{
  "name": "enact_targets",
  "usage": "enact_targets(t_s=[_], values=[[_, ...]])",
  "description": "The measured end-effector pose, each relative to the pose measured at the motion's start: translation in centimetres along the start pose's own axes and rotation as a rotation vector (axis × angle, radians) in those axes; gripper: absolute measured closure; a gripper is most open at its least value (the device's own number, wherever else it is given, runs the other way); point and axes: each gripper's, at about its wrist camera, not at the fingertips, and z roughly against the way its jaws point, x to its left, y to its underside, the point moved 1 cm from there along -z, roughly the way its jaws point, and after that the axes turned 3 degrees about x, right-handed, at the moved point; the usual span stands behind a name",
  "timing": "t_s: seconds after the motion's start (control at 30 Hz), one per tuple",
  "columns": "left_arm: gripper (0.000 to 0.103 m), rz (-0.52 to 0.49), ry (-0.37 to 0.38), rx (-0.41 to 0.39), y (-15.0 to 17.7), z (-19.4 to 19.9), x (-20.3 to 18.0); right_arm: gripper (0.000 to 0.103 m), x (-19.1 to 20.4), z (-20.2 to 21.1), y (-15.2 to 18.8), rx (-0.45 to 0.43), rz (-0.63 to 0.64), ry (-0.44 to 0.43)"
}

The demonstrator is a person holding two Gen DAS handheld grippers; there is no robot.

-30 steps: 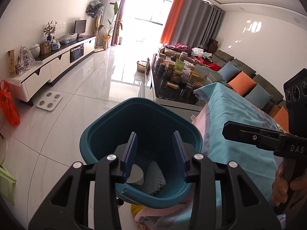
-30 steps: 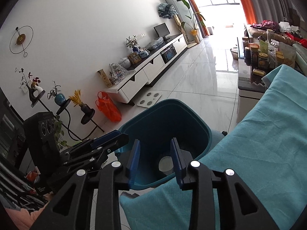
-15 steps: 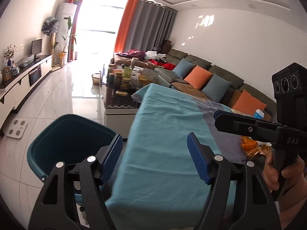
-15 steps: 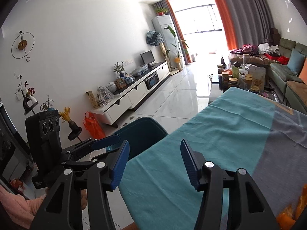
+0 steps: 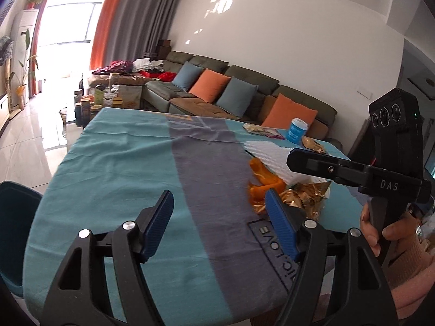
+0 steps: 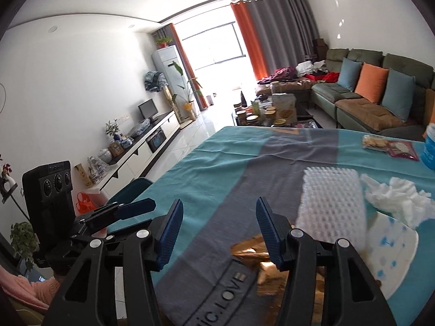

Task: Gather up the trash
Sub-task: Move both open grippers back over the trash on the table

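Trash lies bunched on the right part of the cloth-covered table (image 5: pixel 114 163): a gold wrapper (image 5: pixel 304 198), orange peel (image 5: pixel 261 179) touching it, and a white foam sheet (image 6: pixel 331 203) just behind. In the right wrist view, crumpled tissue (image 6: pixel 397 198) sits beside the foam, with a white, blue-dotted paper (image 6: pixel 391 247) in front of it. Farther back, near the far edge, are a flat snack packet (image 6: pixel 388 145) and a blue cup (image 5: pixel 297 130).

Left gripper (image 5: pixel 220 225) hangs over the near grey stripe of the cloth, jaws wide apart and holding nothing; its right finger (image 5: pixel 280 228) overlaps the gold wrapper in view, though contact cannot be told. Right gripper (image 6: pixel 217 233) is likewise spread and empty, with the wrapper showing just beside and partly behind its right finger.

The teal bin (image 5: pixel 13 222) stands at the table's left edge, below the tabletop, only its rim showing. The left half of the cloth, from the near edge to the far one, is bare, giving free room between the trash and the bin. A sofa (image 5: pixel 244 92) runs behind the table.
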Motion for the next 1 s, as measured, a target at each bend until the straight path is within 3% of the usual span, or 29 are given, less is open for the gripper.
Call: enact_targets(t_s=[0.37,0.8,1.0], values=[[0.034,-0.096,0.098,0.107,-0.2,-5.5,-5.5,0.05,-6.9,3.6,1.6,-0.046,-0.125,0.142],[0.04,-0.102,0.146,0.218,0.3,-8.5,-6.7,0.05,-8.6,2.6,1.9,-0.022,-0.133,0.139],[0.035,-0.135,0.126,0.243,0.3,-9.3,-6.8,0.044,-8.5,1.3,1.1,-0.004,-0.111,0.136]])
